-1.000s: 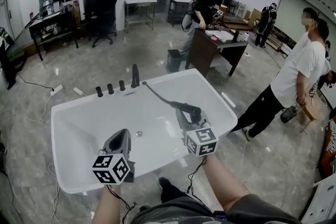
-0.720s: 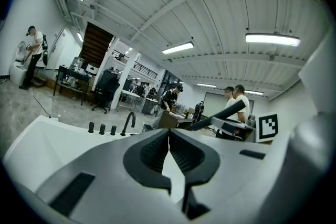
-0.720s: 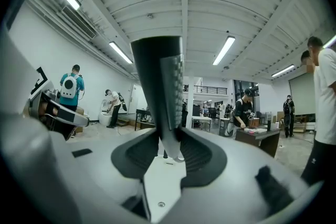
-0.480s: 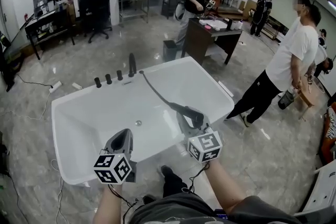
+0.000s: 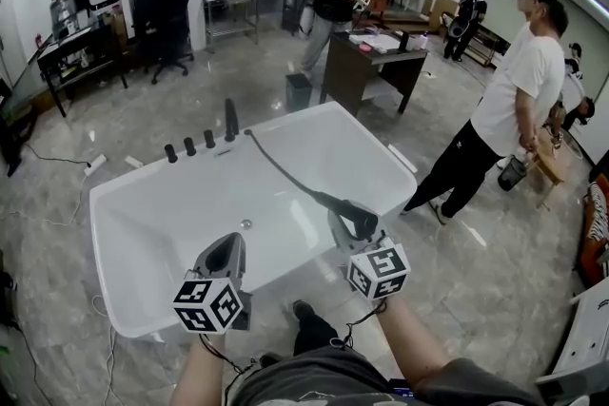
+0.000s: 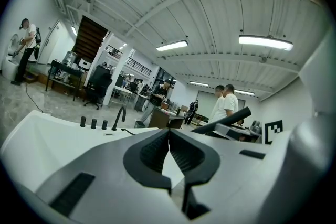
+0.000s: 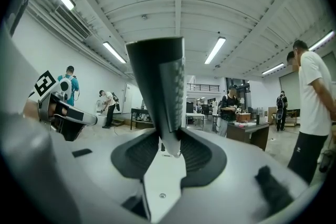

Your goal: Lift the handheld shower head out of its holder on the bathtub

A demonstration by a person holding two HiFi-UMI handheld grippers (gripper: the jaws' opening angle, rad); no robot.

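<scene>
On my right gripper [image 7: 169,148] the fingers clench the shower head [image 7: 160,76], which stands upright between them, out of its holder. Its hose [image 5: 281,168] trails ahead to the bathtub [image 5: 143,176] rim. The left gripper [image 6: 168,136] fingers are closed on nothing. I'd raise slowly, watching that hose for snags.

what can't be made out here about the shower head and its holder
- Holder: head view, too small among the knobs on the tub deck; I cannot tell which fitting it is.
- Shower head spray face: right gripper view shows only its dark body clamped in the right gripper.
- Hose far end: head view, too thin to trace.
- Tub near rim: head view, partly behind the left gripper.
</scene>
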